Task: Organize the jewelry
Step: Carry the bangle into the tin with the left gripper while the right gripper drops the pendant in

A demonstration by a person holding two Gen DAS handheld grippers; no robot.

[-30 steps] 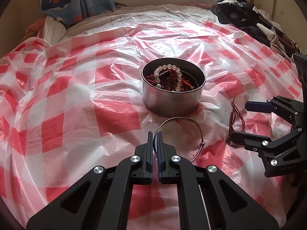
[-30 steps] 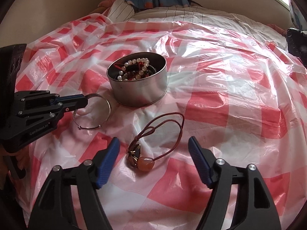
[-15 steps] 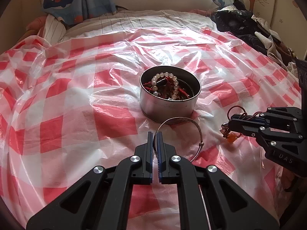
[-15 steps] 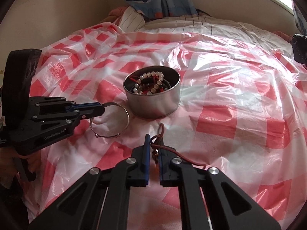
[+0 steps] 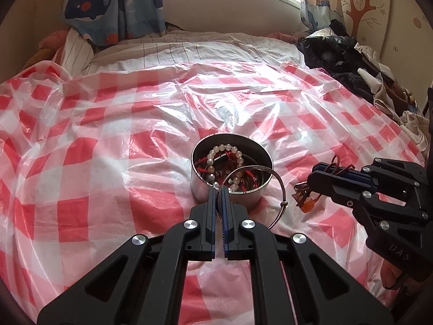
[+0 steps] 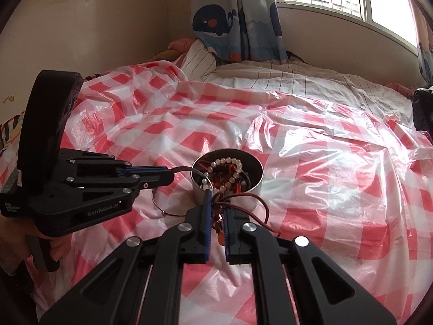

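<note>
A round metal tin [image 5: 255,195] holding a pearl bracelet and red cords stands on the red-checked plastic sheet [image 5: 81,146]; it also shows in the right wrist view [image 6: 254,189]. My left gripper [image 5: 219,189] is shut on a silver bangle [image 5: 280,184], held raised just in front of the tin's near rim. My right gripper [image 6: 216,197] is shut on a brown cord bracelet [image 6: 263,205] with an orange bead [image 5: 308,207], lifted off the sheet beside the tin. The left gripper also shows in the right wrist view [image 6: 169,176].
The sheet covers a bed with a striped quilt [image 5: 194,51] behind. Dark clothes [image 5: 346,62] are piled at the far right. Whale-print curtains [image 6: 232,19] hang below a window. A wall lies to the left.
Both grippers lifted their jewelry off the sheet and moved toward the tin. The right gripper closed on the cord bracelet a second ago.
</note>
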